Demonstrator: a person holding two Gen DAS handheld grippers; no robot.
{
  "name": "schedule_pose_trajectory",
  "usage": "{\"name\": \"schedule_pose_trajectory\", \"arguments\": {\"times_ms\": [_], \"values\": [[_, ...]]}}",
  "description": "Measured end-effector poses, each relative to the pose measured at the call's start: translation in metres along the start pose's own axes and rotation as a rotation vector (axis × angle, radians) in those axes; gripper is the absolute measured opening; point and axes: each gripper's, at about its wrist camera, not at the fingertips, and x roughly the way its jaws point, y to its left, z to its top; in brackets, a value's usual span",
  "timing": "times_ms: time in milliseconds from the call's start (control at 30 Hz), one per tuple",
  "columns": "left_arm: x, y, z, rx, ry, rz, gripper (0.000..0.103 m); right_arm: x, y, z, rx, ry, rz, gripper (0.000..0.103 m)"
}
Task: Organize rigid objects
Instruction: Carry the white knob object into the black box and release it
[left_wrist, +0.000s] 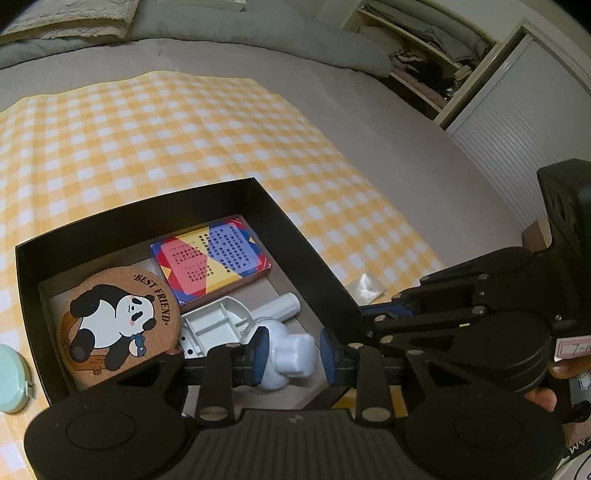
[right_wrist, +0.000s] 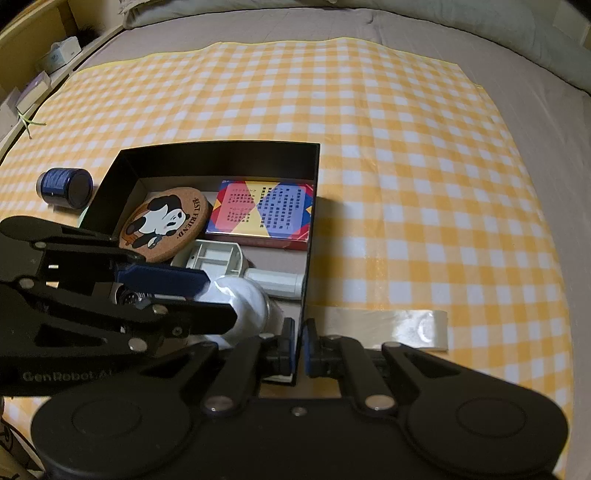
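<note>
Surface: yellow-and-white checked cloth (right_wrist: 406, 155) spread on a grey bed.
Box: open black box (right_wrist: 221, 147) near the cloth's front edge, towards its left side.
Contents: panda cork coaster (left_wrist: 118, 325) tilted against the left wall; colourful card box (left_wrist: 210, 258) in the far right corner; white tray (left_wrist: 214, 325) and white tube (left_wrist: 280, 306) near the middle.
Left gripper (left_wrist: 291, 354): over the box's front, jaws slightly apart around a white figurine (left_wrist: 291, 350); left pad touches it, right pad just clear.
Right gripper (right_wrist: 299, 347): jaws pinched tight on the box's right wall near the front corner.
Outside the box: blue-lidded jar (right_wrist: 64, 188) lying left of it; clear packet (right_wrist: 402, 328) to its right; mint round object (left_wrist: 11, 380) at the left.
</note>
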Motion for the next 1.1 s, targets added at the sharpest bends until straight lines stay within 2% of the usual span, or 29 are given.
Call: {"name": "schedule_pose_trajectory", "arguments": {"times_ms": [267,367,500,667,933,1100], "values": [[0.0,0.0,-0.001,0.009,0.018,0.03,0.03,0.0,0.0,0.0,0.0,-0.001,0.001,0.005],[-0.001,0.005,-0.001,-0.018,0.005,0.045,0.03,0.0,0.0,-0.001,-0.001,-0.001,0.001,0.005],[-0.004,0.011,0.003,-0.018,-0.024,0.111,0.03,0.0,0.0,-0.001,-0.001,-0.001,0.001,0.005],[0.005,0.019,0.002,0.018,0.026,0.202,0.03,0.0,0.0,-0.001,-0.001,-0.001,0.001,0.005],[0.021,0.006,-0.005,0.084,0.042,0.148,0.03,-0.001,0.0,-0.001,0.0,0.0,0.004,0.005],[0.026,-0.004,-0.006,0.127,0.034,0.142,0.03,-0.002,-0.001,-0.001,0.006,-0.002,0.008,0.005]]}}
